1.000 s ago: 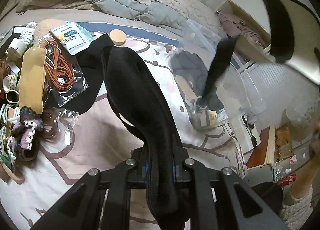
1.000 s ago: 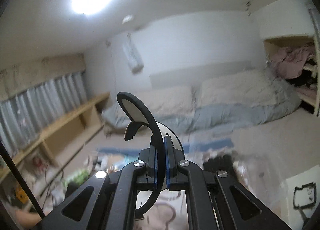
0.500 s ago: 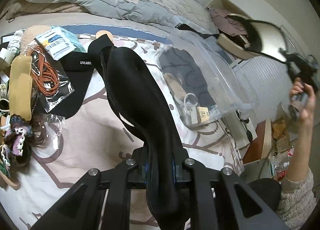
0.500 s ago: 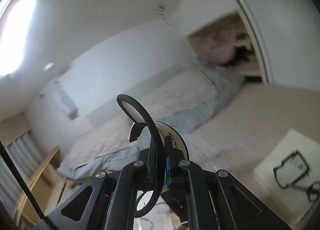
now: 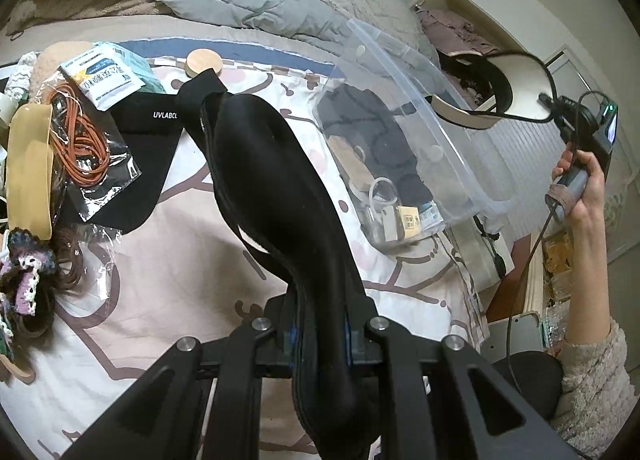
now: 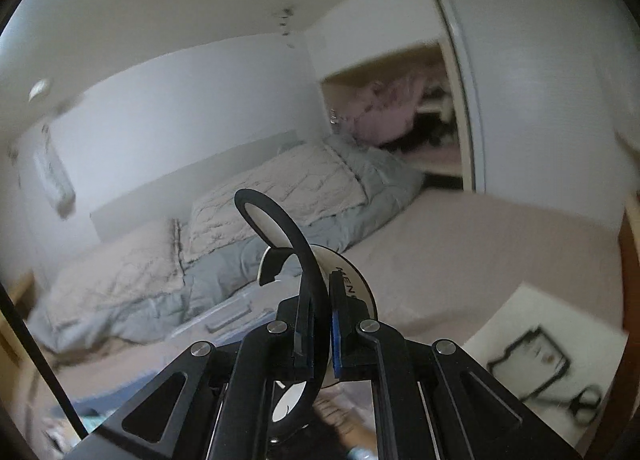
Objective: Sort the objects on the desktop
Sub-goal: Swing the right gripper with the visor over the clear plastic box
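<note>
Clamping the black visor [image 5: 280,196] by its rear edge, the left gripper [image 5: 320,336] holds it low over the patterned sheet [image 5: 168,252]; the right gripper [image 6: 320,340] pinches a white visor's [image 6: 360,284] black band near the clear bin [image 5: 404,148]. Either thin-edged grip could slip, or the long brim could snag the bin's rim. The bin's contents are murky, and the right view is blurred.
</note>
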The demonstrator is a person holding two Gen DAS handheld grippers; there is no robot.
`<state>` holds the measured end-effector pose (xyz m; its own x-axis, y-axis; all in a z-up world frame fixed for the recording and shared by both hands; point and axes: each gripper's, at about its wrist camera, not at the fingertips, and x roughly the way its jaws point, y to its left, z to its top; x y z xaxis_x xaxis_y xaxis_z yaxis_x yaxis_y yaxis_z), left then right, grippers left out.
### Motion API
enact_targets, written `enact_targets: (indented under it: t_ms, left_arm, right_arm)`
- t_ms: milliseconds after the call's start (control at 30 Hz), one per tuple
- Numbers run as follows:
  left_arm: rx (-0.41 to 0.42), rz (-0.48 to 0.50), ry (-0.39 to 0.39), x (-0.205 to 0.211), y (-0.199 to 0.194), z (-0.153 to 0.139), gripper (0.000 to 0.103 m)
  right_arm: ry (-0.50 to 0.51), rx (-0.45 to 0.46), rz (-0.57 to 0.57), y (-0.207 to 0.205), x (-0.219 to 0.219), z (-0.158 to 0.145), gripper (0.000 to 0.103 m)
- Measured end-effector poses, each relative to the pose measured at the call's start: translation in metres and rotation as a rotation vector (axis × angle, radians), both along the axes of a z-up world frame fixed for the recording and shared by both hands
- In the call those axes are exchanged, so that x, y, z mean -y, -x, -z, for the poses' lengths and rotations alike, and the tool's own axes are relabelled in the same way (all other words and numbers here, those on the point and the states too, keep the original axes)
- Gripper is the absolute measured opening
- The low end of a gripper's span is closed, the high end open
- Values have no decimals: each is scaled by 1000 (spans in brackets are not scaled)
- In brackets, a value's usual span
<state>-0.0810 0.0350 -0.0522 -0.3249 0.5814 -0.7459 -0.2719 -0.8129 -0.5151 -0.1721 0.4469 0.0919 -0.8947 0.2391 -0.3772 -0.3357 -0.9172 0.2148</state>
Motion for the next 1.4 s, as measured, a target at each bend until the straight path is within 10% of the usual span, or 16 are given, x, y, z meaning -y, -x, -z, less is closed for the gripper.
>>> enact_targets:
  t_ms: [600,1167,1233,1333,1400]
  left_arm:
    - [44,7,10,-10,15,12,16]
    - [83,14,14,-16,28,24,16]
    - [82,17,5,-14,27,23,16]
    - [84,21,-7,-15,27,22,16]
    - [86,28,-13,-16,25,21,16]
  right_arm:
    - [-1039,202,-485,61,107,52,6]
    - [-1434,241,-876,57,156,144,6]
    - [-1456,320,-921,51,154,154,11]
    - [-1405,395,-896,41,144,149,75]
    - [-1336,427,-911,33,134,138,87]
